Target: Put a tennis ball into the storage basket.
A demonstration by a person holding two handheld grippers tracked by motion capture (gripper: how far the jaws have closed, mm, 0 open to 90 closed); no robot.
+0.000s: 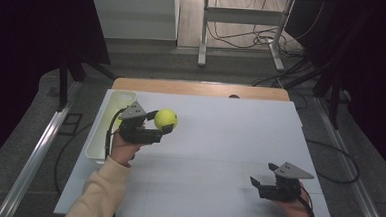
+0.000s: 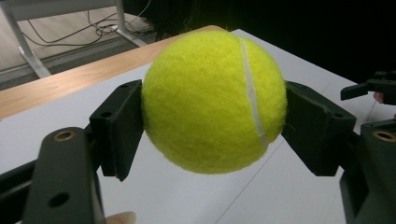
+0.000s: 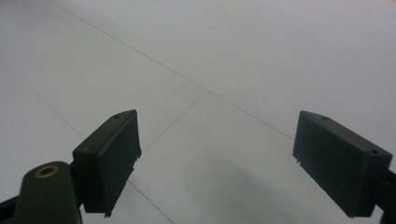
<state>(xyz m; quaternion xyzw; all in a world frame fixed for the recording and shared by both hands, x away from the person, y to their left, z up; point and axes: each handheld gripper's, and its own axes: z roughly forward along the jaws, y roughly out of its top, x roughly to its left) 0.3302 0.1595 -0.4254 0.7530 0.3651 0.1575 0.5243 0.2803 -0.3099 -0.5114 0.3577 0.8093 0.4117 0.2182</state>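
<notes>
A yellow tennis ball [image 1: 166, 119] is clamped in my left gripper [image 1: 164, 121], held above the white table [image 1: 219, 140] near its left side. In the left gripper view both black pads press on the sides of the ball [image 2: 215, 100], which has a white seam. My right gripper [image 1: 263, 176] rests low at the table's front right, pointing left, with its jaws wide apart. In the right gripper view nothing but bare white tabletop lies between the two pads [image 3: 112, 158].
A long white tray [image 1: 109, 126] stands along the table's left edge, just behind my left hand. A wooden strip [image 1: 202, 89] runs along the far edge. Cables and metal desk legs [image 1: 203, 29] lie on the floor beyond.
</notes>
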